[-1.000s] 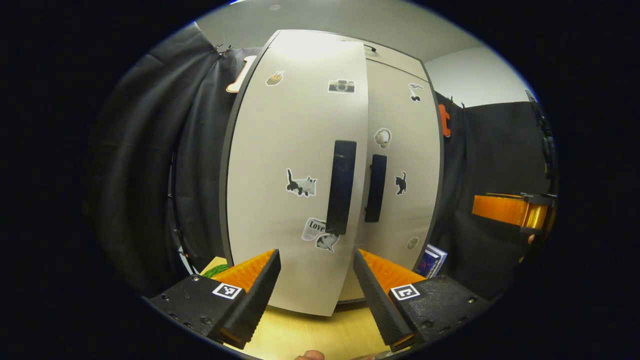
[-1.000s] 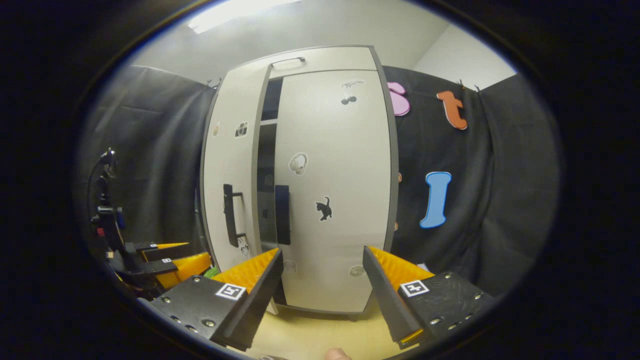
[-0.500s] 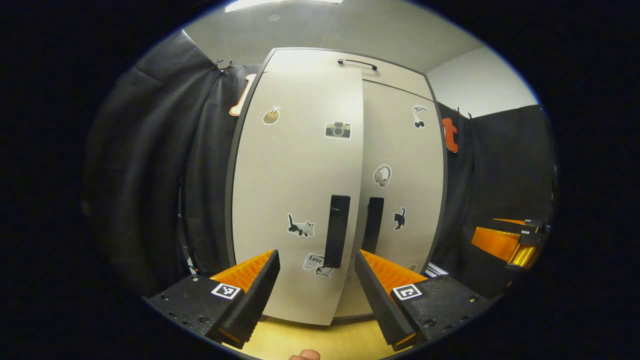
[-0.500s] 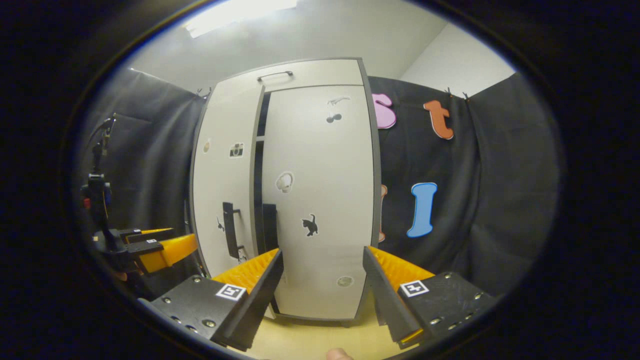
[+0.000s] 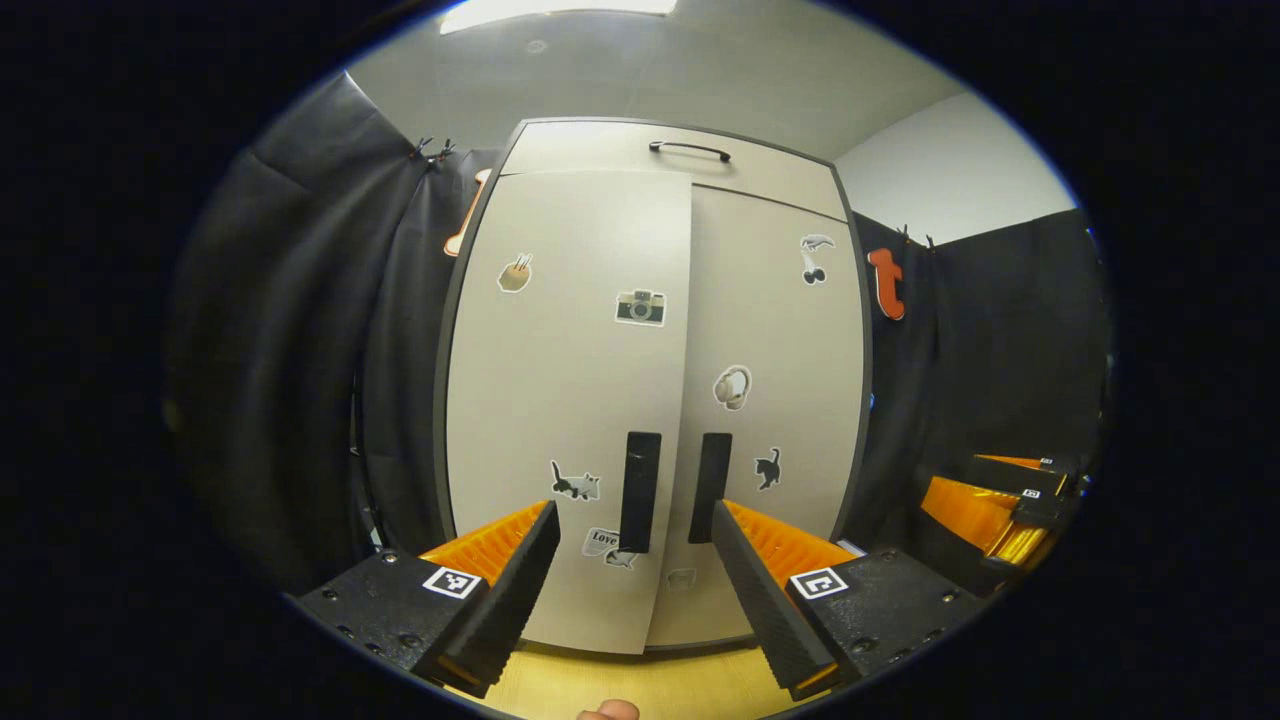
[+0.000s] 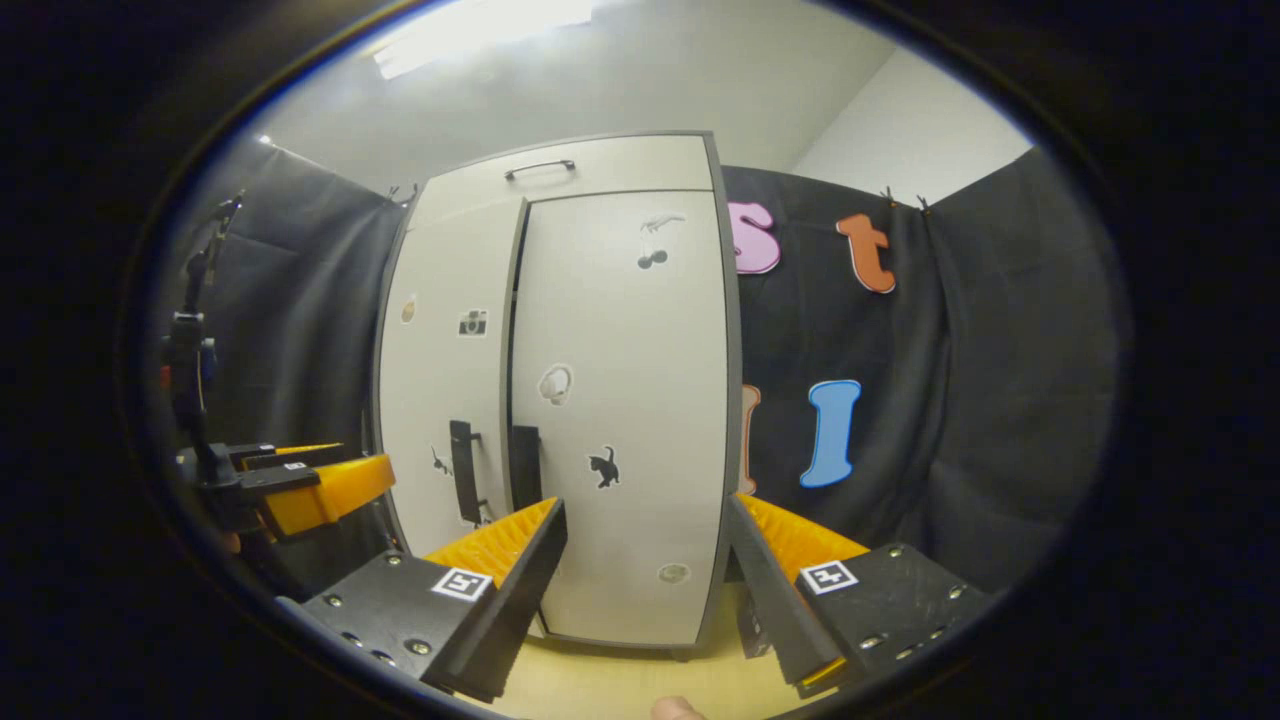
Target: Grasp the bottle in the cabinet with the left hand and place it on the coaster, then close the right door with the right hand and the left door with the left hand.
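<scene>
Change: over the last second the left door (image 5: 565, 400) of the tall pale-grey two-door cabinet (image 5: 690, 160) swings inward; it stood well proud of the right door (image 5: 770, 400) and now lies almost level with it
Residual gap: the right gripper view shows a thin dark seam between left door (image 6: 440, 400) and right door (image 6: 620, 420), so the left door appears a touch short of fully shut
Task standing: right door judged closed; left door in its last stage of closing; this is the final step
Left hand-held gripper (image 5: 630, 590): open, fingers spread and holding nothing, set back from the door face; no contact with the door is evident; seen from the other side at (image 6: 330, 490)
Right hand-held gripper (image 6: 645, 590): open, empty, in front of the closed right door, clear of it; seen from the other side at (image 5: 990, 510)
Door orientation: both doors upright, long axis vertical, flat faces turned toward the cameras; the two black vertical bar handles (image 5: 640, 490) sit side by side at the meeting edges, long axis also vertical
Bottle and coaster: position cannot be told from these views; judged to be already placed, given that the doors are being closed
Worktop: light wooden surface (image 5: 620, 680) under the cabinet base
Risk: if the seam remains, the left door needs one more light push near its handle
</scene>
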